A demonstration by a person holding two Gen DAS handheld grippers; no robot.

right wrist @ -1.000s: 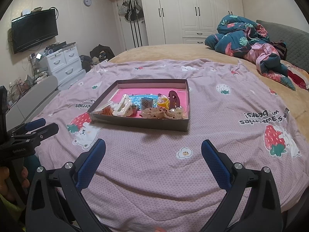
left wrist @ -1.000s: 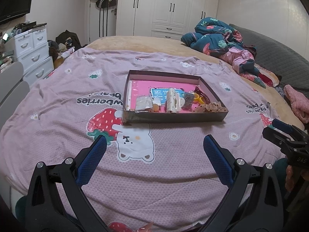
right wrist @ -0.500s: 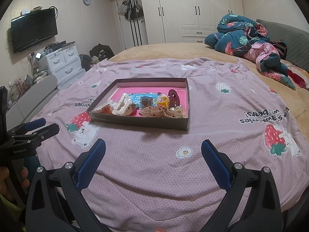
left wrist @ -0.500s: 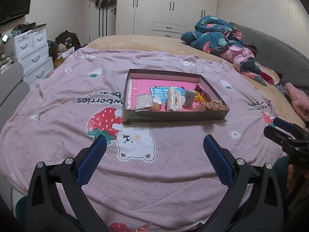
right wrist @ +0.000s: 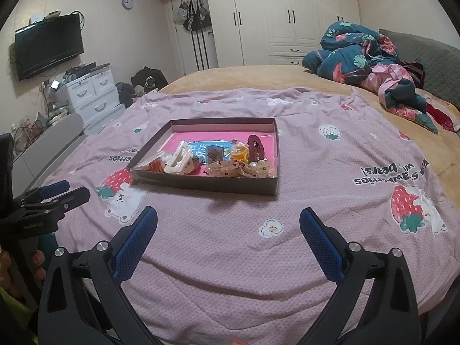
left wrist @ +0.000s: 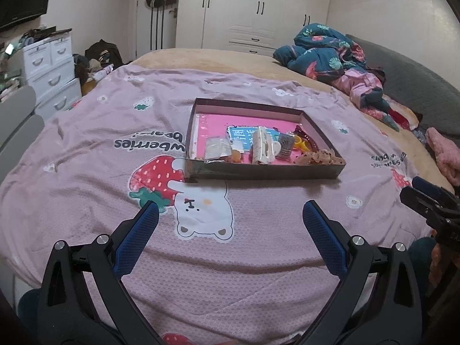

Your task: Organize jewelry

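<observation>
A shallow brown box (left wrist: 267, 171) with a pink floor lies on the pink bedspread; it also shows in the right wrist view (right wrist: 207, 185). Inside lie several pieces: a white hair clip (right wrist: 178, 159), a dark red clip (right wrist: 255, 147), a yellow ring (right wrist: 241, 153), a blue card (left wrist: 243, 134), small clear bags (left wrist: 216, 147) and a beaded cluster (left wrist: 320, 156). My left gripper (left wrist: 230, 215) is open and empty, short of the box's near wall. My right gripper (right wrist: 228, 220) is open and empty, also short of the box.
The bedspread (left wrist: 86, 172) covers the near part of the bed. A heap of blue and pink bedding (right wrist: 365, 63) lies at the back right. White drawers (right wrist: 92, 95) and a grey chair (left wrist: 17, 126) stand to the left.
Both grippers have shifted slightly, so the box sits marginally differently in each view. Both jaws stay open and empty.
</observation>
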